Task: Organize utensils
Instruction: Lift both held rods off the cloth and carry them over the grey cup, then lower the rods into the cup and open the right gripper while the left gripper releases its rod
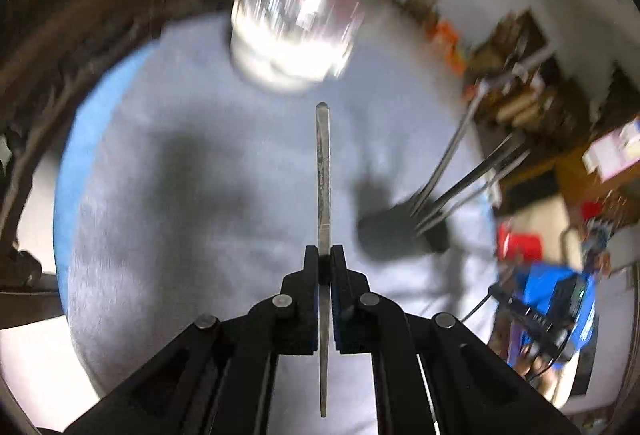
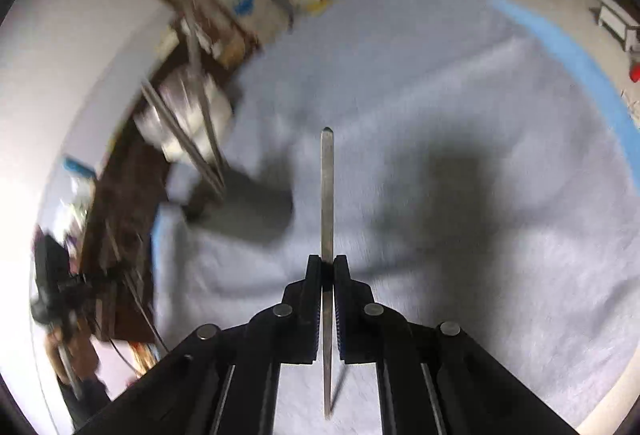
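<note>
My left gripper (image 1: 324, 259) is shut on a flat metal utensil handle (image 1: 323, 171), seen edge-on, held above the grey cloth (image 1: 180, 195). A blurred clear glass jar (image 1: 292, 31) stands ahead of it. A dark holder (image 1: 400, 231) with several metal utensils (image 1: 460, 175) standing in it is to the right. My right gripper (image 2: 327, 263) is shut on another metal utensil handle (image 2: 327, 191) above the cloth (image 2: 460, 115). In the right wrist view the dark holder (image 2: 248, 203) with utensils (image 2: 200, 115) is to the left, the glass jar (image 2: 188, 115) behind it.
The grey cloth has a blue border (image 1: 80, 139), which also shows in the right wrist view (image 2: 580, 63). Dark wooden furniture (image 1: 80, 15) lies beyond the cloth on the left. Room clutter, a red object (image 1: 520, 243) and blue items (image 1: 552, 287) are at the right.
</note>
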Action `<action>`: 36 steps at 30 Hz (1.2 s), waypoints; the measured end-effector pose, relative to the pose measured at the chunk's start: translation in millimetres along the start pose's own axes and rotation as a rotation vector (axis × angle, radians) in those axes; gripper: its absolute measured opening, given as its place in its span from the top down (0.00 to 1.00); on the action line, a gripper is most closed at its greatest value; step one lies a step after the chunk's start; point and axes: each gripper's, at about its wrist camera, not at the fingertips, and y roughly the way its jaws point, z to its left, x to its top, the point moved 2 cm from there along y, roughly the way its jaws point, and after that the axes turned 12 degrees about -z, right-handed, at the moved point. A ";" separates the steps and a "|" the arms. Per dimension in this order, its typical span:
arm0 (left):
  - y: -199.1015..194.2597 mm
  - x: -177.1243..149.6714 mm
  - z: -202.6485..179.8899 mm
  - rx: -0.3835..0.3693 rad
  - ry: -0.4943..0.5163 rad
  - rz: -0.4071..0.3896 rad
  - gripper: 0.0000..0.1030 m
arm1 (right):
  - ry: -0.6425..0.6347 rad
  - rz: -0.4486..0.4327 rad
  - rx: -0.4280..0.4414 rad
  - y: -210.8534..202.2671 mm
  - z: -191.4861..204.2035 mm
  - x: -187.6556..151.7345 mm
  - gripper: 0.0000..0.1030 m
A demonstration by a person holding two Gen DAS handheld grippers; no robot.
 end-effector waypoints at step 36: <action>-22.2 70.8 -127.2 -0.021 0.221 -0.563 0.95 | -0.217 -0.167 0.168 -41.4 81.3 59.8 0.94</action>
